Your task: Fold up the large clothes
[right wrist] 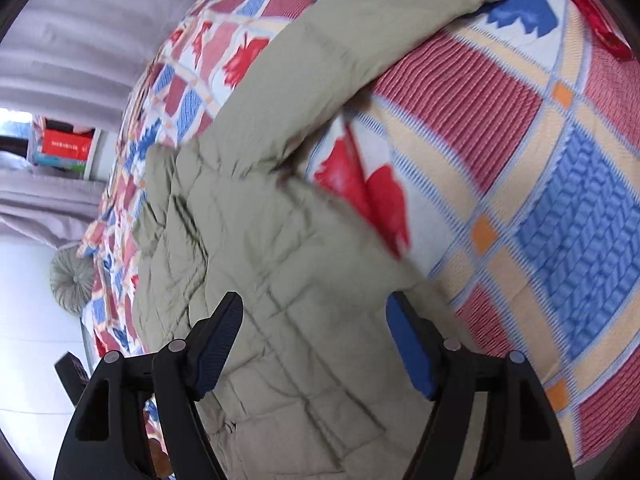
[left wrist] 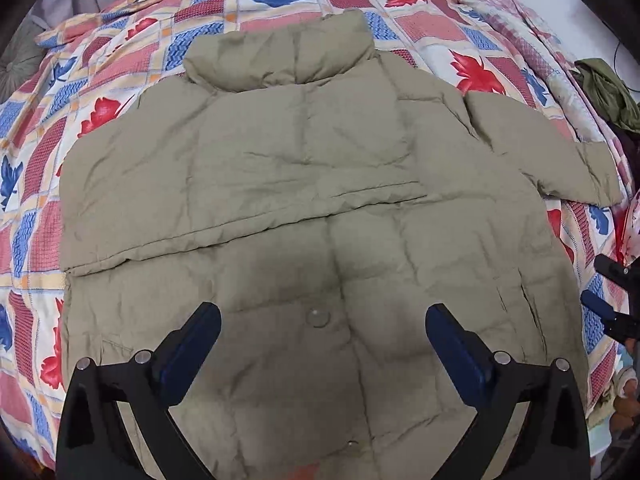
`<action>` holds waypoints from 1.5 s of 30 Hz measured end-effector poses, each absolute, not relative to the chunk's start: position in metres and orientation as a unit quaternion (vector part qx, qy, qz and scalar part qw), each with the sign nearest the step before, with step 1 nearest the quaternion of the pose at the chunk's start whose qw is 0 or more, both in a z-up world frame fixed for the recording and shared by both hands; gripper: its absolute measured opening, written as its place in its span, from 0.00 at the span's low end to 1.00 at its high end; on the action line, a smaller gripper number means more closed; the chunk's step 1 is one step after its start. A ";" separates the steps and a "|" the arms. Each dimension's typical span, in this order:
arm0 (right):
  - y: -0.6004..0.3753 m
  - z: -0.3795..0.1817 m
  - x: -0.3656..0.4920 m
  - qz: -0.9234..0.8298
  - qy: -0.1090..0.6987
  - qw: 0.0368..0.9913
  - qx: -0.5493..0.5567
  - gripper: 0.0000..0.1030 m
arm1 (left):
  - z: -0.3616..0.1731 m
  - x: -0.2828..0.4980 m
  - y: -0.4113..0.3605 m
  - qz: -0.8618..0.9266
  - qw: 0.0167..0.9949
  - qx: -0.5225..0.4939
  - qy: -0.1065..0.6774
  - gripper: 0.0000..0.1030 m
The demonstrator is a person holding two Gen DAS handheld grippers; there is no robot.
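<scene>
A large khaki puffer jacket [left wrist: 304,184] lies flat on the bed, collar [left wrist: 280,56] at the far end. Its left sleeve is folded across the chest; its right sleeve [left wrist: 548,148] sticks out to the right. My left gripper [left wrist: 322,320] is open and empty above the jacket's lower front, over a snap button [left wrist: 318,317]. My right gripper [right wrist: 314,316] is open and empty above the jacket's right side [right wrist: 280,248], near where the sleeve [right wrist: 360,52] runs off. It also shows at the right edge of the left wrist view [left wrist: 612,300].
The bed has a patchwork cover [left wrist: 120,64] in red, blue and cream [right wrist: 540,184]. A dark green garment [left wrist: 608,92] lies at the bed's right side. A grey round cushion [right wrist: 72,276] and a shelf with a red box [right wrist: 66,146] stand beyond the bed.
</scene>
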State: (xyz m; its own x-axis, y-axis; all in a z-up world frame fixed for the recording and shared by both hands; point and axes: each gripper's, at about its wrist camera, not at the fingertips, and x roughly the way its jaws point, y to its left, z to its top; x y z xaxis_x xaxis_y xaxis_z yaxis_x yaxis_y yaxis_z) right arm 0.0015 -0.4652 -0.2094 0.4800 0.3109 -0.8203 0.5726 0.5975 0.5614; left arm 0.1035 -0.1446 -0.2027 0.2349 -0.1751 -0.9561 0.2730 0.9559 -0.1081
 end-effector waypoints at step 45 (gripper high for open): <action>-0.659 -0.177 0.136 -0.006 0.282 0.730 0.622 0.04 | -0.202 0.149 -0.185 -0.089 0.793 -0.014 0.603 0.99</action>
